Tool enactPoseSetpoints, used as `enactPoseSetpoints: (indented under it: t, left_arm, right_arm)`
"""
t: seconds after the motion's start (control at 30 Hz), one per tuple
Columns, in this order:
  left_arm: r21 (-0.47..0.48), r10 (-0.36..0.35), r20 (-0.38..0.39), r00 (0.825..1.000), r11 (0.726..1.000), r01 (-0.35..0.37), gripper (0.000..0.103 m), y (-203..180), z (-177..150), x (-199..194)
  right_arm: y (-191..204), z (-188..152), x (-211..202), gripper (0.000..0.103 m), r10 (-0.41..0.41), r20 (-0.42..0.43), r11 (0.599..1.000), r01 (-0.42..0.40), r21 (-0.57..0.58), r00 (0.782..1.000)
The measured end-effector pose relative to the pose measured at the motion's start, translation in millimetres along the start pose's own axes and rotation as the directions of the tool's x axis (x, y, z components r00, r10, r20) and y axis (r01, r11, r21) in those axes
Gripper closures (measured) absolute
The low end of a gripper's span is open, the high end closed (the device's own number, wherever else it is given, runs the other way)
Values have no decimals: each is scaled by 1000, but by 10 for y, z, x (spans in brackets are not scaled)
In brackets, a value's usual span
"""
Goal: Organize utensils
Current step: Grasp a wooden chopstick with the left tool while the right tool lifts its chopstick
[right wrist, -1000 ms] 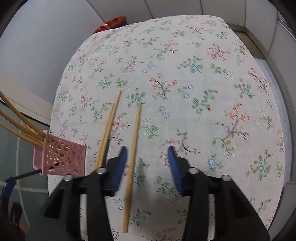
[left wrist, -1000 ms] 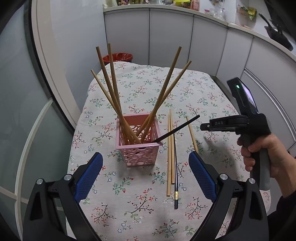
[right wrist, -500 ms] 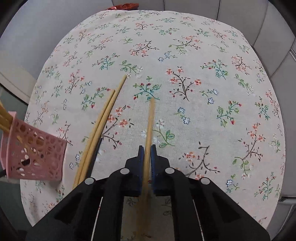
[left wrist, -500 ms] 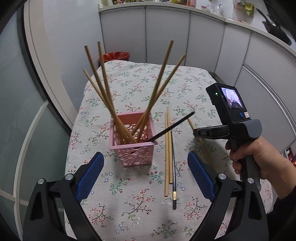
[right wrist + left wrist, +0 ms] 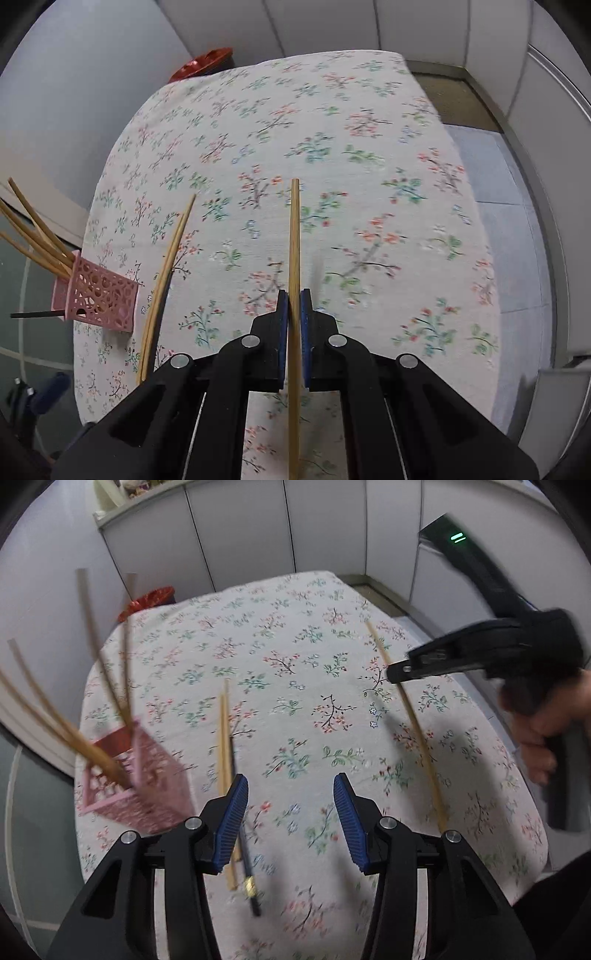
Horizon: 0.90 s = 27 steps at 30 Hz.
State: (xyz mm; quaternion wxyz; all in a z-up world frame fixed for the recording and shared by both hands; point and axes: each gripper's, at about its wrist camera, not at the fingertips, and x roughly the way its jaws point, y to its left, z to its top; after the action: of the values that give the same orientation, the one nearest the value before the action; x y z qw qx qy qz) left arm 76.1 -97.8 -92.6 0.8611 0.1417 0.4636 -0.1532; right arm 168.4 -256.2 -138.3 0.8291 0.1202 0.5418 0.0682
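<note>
While one chopstick (image 5: 294, 236) clamped, two loose chopsticks (image 5: 162, 273)

Left gripper (image 5: 290, 812) closing, empty, beside chopsticks (image 5: 224, 746).

The right hand-held gripper (image 5: 294, 306) points steeply down with its blue pads pressed together on a wooden chopstick (image 5: 294, 236), which runs out ahead of the fingertips and back beneath the body. The left hand-held gripper (image 5: 290, 823) also tilts steeply down, its jaws closing with nothing between the pads. A bare hand (image 5: 543, 734) clasps the right hand-held gripper's black handle from behind.
</note>
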Motion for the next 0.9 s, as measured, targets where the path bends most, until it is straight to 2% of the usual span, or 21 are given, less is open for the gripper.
enactPoseSetpoints:
  t: [0.17,0.23,0.4,0.53,0.6,0.73,0.8,0.9]
  left_arm:
    - [-42,63,-96,993,997,-67,65,5,396,643]
    - [-76,106,-137,985,990,-117,70,120,593,931]
    - [-165,135,-204,970,972,-170,74,434,878,1367]
    - [-205,152,-214,965,959,-196,75,613,1013,1555]
    - [-208,160,-231,960,955,-209,81,666,1029,1626]
    - [-201,174,-256,951,953,-228,85,756,1013,1762]
    - [-210,157,-240,958,955,-210,92,795,1023,1770]
    - [-212,141,-227,964,958,-190,94,821,1036,1796]
  right_arm:
    - [-205,-45,-72,97,6,6,1000,-6,14,1000]
    - [-290,-50,-103,97,13,7,1000,-14,24,1000]
    - [-422,-41,-130,97,34,0,999,-34,39,999]
    - [-455,-36,-87,97,74,-14,995,-73,67,997]
    - [-434,-32,-55,97,82,-24,995,-80,65,996]
    - [-407,-11,-12,97,80,-30,995,-79,55,996]
    - [-399,-2,17,97,79,-34,996,-77,54,996]
    - [-380,15,50,97,77,-40,996,-75,51,996]
